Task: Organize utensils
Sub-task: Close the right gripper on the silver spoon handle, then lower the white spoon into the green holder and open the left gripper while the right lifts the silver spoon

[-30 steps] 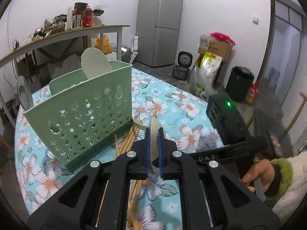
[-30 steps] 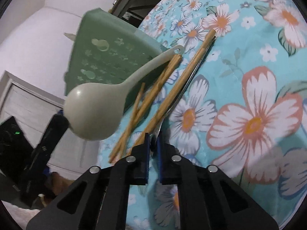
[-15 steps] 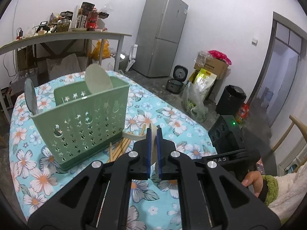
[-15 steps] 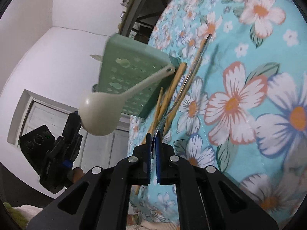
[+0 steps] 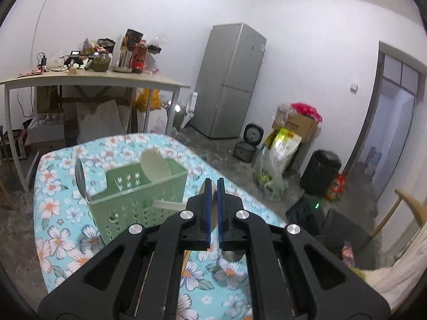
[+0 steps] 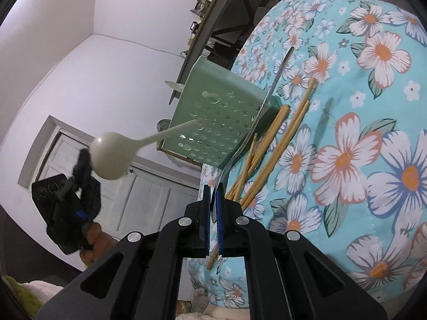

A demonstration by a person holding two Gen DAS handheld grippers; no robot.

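Left gripper (image 5: pixel 212 208) fingers clamp the cream spoon (image 6: pixel 112 158); right gripper (image 6: pixel 212 218) fingers clamp the metal spoon (image 6: pixel 263 106). Green caddy (image 5: pixel 138 197) lies beyond both.

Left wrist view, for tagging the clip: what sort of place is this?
Probably a home kitchen-dining room: tall grey refrigerator, black rice cooker on the floor, floral turquoise tablecloth under a green perforated utensil caddy.

Soft, even indoor light, fairly dim and bluish. Strong fisheye bending with black vignette at every corner. In the right wrist view the pale ladle (image 6: pixel 110 158) at 9 o'clock is motion-blurred; a thin shadow (image 6: pixel 327 113) falls on the desk (image 6: pixel 373 138).
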